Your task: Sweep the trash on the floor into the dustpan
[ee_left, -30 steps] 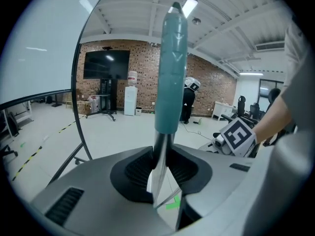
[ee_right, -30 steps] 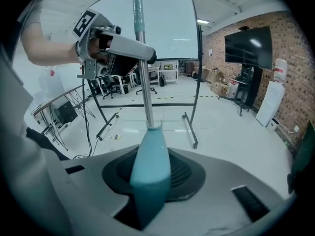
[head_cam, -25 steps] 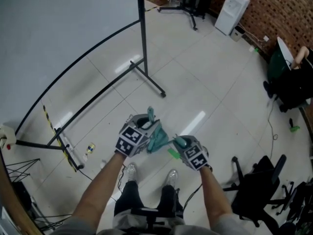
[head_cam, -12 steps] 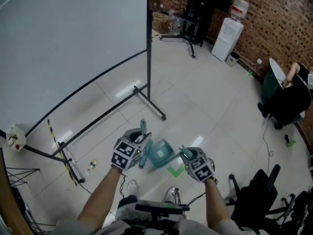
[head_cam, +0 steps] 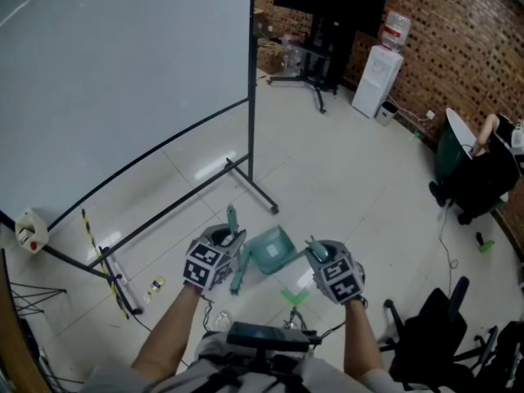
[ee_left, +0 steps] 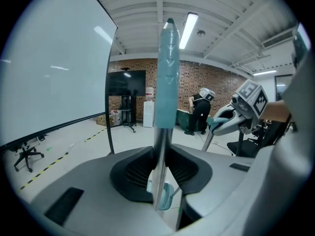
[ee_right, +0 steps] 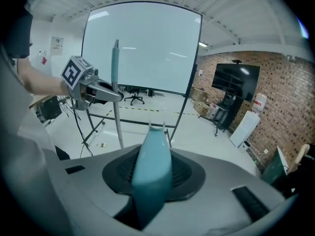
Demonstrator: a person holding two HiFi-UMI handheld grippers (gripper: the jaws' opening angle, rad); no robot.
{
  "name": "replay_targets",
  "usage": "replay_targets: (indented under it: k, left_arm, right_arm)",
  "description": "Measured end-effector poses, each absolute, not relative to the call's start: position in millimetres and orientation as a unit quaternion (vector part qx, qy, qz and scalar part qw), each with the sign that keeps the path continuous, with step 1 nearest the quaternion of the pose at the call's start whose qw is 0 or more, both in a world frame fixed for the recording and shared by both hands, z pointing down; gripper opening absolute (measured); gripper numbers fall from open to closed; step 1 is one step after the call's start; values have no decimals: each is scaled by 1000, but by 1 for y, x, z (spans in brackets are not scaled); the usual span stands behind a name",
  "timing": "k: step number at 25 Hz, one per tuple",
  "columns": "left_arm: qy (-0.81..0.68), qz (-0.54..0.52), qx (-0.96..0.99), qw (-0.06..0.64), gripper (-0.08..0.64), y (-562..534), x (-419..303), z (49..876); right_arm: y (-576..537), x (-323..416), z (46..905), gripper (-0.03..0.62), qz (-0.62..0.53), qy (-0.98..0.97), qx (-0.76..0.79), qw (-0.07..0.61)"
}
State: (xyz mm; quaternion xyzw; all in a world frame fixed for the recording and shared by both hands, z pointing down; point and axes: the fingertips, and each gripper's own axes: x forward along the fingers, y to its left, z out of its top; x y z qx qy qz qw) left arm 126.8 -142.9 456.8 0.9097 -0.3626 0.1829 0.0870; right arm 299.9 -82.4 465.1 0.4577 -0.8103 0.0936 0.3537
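Holding teal dustpan (head_cam: 271,250) clear of the white floor (head_cam: 352,170), by its handle, in right gripper (head_cam: 316,252), jaws clamped on that handle. Gripping broom (head_cam: 232,219) by its metal shaft in left gripper (head_cam: 232,256), jaws clamped, just beside dustpan. Facing whiteboard (head_cam: 123,72) beyond.

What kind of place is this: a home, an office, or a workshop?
Probably an office or lab workspace, not a home. A large white board stands on a black frame, a water dispenser stands by a brick wall, and a black office chair is nearby.
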Motion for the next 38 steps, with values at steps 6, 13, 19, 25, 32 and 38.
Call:
replay_targets:
  k: [6,13,19,25,32,38]
  left_arm:
    - [-366,192,906,89,95,-143,129,456]
    - [-366,187,907,95,95,-143,127,459]
    - [-367,189,906,96,95,-141,130,459]
    - [-393,197,893,102,95,-134,122,463]
    - [-490,190,842,119,95,-120,86,465]
    - [-542,200,808,115,95,-129,39,474]
  right_arm:
    - [-85,297,464,100,96,-808,462,352]
    - [-85,295,466,100,100,-808,459,356]
    - [-85,299,466,100,98,-809,458,357]
    - [-85,309,468,100,90,-820,442,353]
    - [-98,313,475,100,58,-855,374,355]
    - [-118,283,499,100,36,-874,313,369]
